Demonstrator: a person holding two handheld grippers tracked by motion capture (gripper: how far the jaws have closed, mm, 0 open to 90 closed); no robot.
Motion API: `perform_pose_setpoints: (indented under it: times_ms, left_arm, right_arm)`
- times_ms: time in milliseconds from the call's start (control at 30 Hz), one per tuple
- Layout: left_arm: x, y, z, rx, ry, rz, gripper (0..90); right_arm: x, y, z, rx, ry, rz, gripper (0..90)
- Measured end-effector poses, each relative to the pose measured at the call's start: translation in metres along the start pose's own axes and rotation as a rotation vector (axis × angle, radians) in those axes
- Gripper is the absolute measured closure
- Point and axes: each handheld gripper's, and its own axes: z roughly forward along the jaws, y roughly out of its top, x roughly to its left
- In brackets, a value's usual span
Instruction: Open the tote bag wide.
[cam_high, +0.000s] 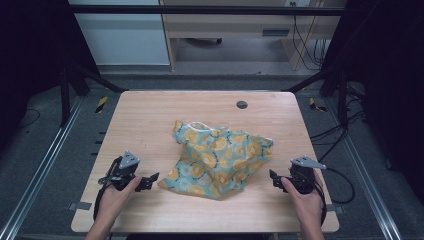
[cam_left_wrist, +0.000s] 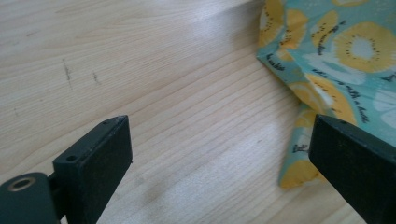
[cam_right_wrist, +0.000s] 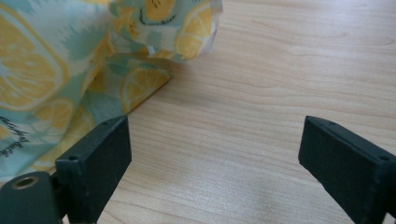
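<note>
Crumpled cloth (cam_high: 217, 159), teal with yellow citrus-slice print, lies bunched on the wooden surface (cam_high: 150, 120), roughly at its middle, a bit toward the near edge. Left gripper (cam_high: 148, 182) sits low at the cloth's near-left corner, jaws released and wide apart, nothing between them; held in the left hand (cam_high: 116, 197). In the left gripper view (cam_left_wrist: 219, 154) the cloth's corner (cam_left_wrist: 327, 70) lies just beside the one jaw, bare wood in the gap; can't tell if that jaw touches the fabric. Right gripper (cam_high: 276, 180) sits at the cloth's near-right side, jaws also released and wide, held in the right hand (cam_high: 305, 200). In the right gripper view (cam_right_wrist: 215, 149) the cloth (cam_right_wrist: 60, 70) lies past and beside one jaw, wood between the jaws, no grasp. Small dark round plug (cam_high: 242, 104) in the surface near the far edge, well apart from the cloth.
</note>
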Motion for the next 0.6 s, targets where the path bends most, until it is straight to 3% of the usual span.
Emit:
perform_pose_setpoints:
  times_ms: [100,267,600]
  left_arm:
    - [-0.003,0.002,-0.005,-0.015,-0.011,0.013,5.7]
    - [-0.012,0.023,-0.023,-0.066,-0.032,0.033,5.9]
    - [-0.015,0.08,-0.026,-0.077,-0.016,0.105,5.9]
  right_arm:
    - [0.001,0.004,-0.007,-0.024,0.006,-0.015,10.8]
    - [0.009,0.024,-0.021,-0.07,0.031,-0.079,15.9]
    - [0.017,0.093,-0.048,-0.144,0.129,-0.158,25.0]
